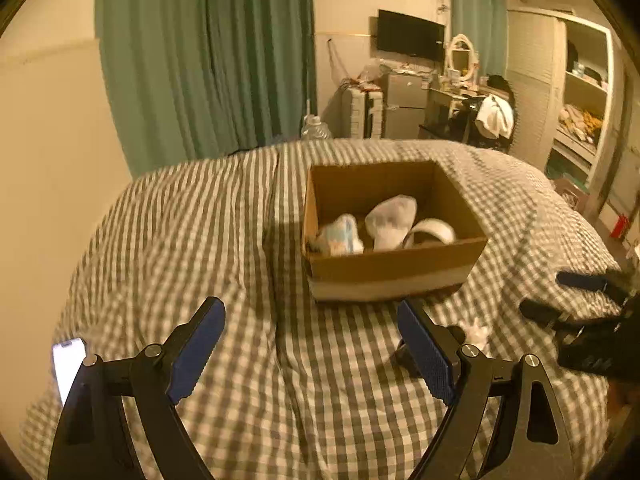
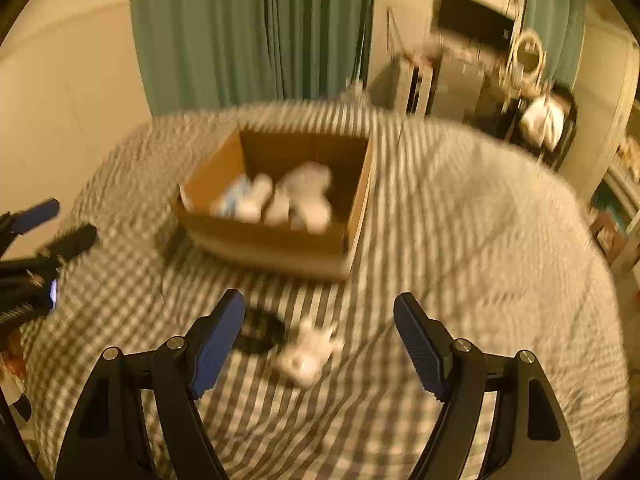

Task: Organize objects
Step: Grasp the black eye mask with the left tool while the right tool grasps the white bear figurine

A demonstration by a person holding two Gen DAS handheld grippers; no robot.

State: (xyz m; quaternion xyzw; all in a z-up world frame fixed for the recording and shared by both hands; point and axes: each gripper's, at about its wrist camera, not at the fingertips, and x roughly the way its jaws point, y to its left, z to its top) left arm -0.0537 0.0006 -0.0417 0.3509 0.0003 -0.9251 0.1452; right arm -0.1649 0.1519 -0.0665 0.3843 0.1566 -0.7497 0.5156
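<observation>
- Cardboard box (image 1: 394, 268): open-topped, centre of the left wrist frame, resting on the bed (image 1: 200, 240) with its grey-and-white checked cover.
- Box contents: three pale items lie inside. A light blue and white bundle (image 1: 340, 236) sits at the lower left of the interior, a white rounded bundle (image 1: 390, 220) in the middle, and a white curved band (image 1: 434, 230) at the right. They look like folded soft goods, but their exact kind cannot be told.
- Small white item (image 2: 308, 354): loose on the bed, lower centre of the right wrist frame, in front of the box and apart from it. It is blurred, possibly a crumpled sock or cloth.
- Dark ring (image 2: 258, 330): flat on the cover, just left of the white item, partly hidden by a gripper finger.
- Phone (image 1: 68, 364): screen lit, at the lower left of the left wrist frame.
- Left hand-held gripper (image 1: 310, 350): jaws spread wide, nothing between them, hanging over bare cover.
- Right hand-held gripper (image 2: 320, 344): jaws spread wide and empty, with the white item lying between and below the fingers.
- Progress, as judged: three items boxed. At least the white item and the dark ring remain outside, so the sorting looks largely done but not finished.
</observation>
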